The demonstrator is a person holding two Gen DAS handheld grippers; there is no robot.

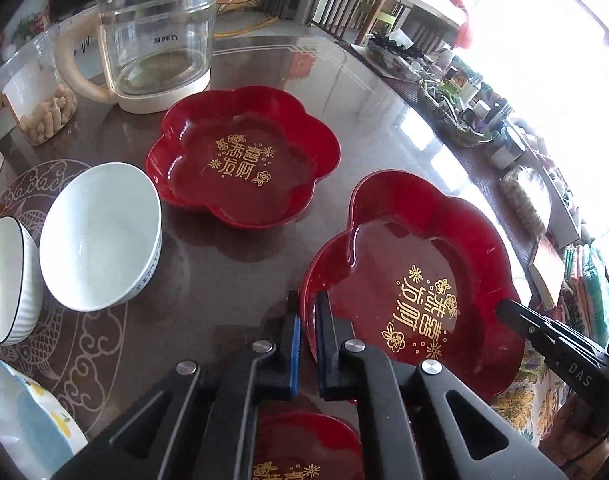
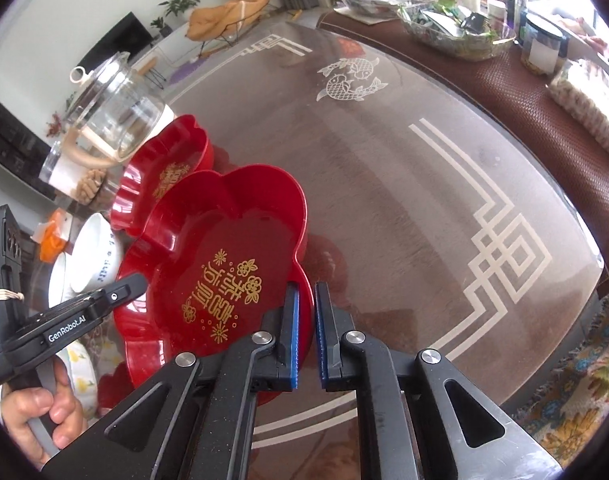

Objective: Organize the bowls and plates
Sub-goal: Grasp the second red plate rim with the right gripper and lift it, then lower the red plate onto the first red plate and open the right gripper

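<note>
Between both grippers, jaws clamped on opposite rims, sits a glossy red flower-shaped plate (image 1: pixel 416 264) with gold lettering.

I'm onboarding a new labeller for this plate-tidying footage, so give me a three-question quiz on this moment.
1. True or false: both grippers are clamped on the rim of the same red flower-shaped plate.
2. Multiple choice: what stands behind the far red plate in the left wrist view? A) a glass kettle B) a wooden crate C) a stack of books
3. Fill in: in the left wrist view, left of the red plates stand two white ____.

Key
1. True: the left gripper pinches the near-left rim and the right gripper the opposite rim.
2. A: the glass kettle.
3. Bowls: the plain bowl and the dark-rimmed bowl.
</note>
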